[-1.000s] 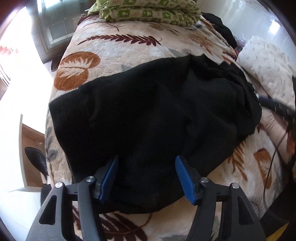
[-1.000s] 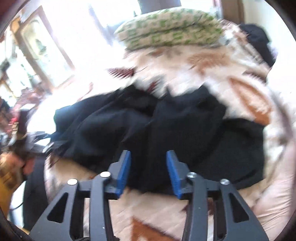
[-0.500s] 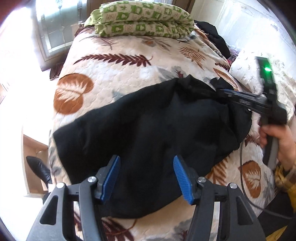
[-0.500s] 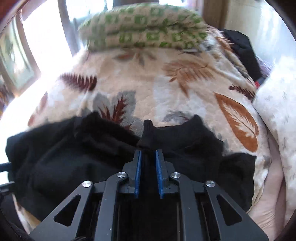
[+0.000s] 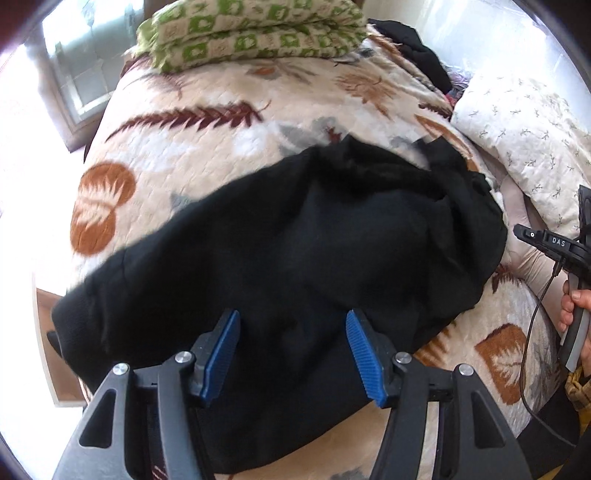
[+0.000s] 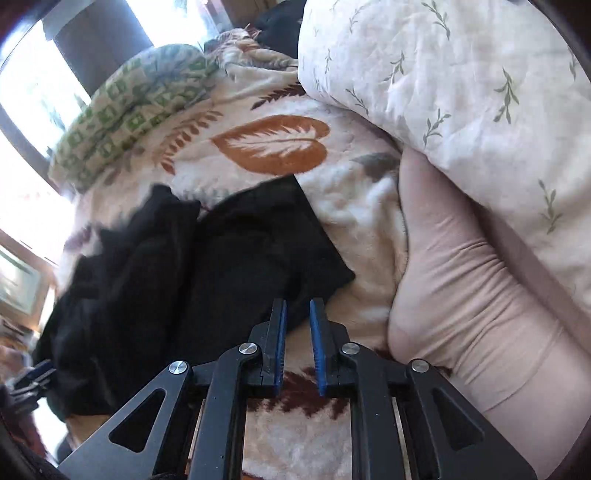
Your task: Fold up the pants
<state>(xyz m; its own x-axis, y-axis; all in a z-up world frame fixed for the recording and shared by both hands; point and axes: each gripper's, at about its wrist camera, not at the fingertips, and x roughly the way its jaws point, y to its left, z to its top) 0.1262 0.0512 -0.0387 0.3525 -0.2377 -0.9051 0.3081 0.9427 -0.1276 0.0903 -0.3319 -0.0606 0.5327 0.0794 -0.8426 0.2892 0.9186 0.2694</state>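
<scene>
The black pants [image 5: 295, 251] lie in a rumpled heap across the bed [image 5: 229, 147], on a cream quilt printed with brown and maroon leaves. In the left wrist view the cloth runs from the bed's near left edge towards the far right, its far end bunched into folds beside a white pillow with small green sprigs [image 5: 524, 136]. The left gripper [image 5: 291, 350] hovers over the near part of the pants with its blue-padded fingers [image 5: 221, 354] spread wide apart; nothing sits between them, and whether the tips touch the fabric cannot be told. At the right edge of that view the person's right hand [image 5: 574, 314] holds the handle of the other tool, a thin black cable hanging from it. In the right wrist view the right gripper [image 6: 295, 314] has its fingers [image 6: 279, 332] drawn near each other with a narrow gap left between them, and no cloth is pinched there; its tips sit just at the near edge of a flat black corner of the pants [image 6: 258, 240]. To the right of it a pale pink sheet [image 6: 461, 295] bulges under the sprigged pillow [image 6: 443, 74]. At the head of the bed lies a folded green and cream checked blanket [image 5: 251, 29], with a dark garment [image 5: 410, 44] beside it.
</scene>
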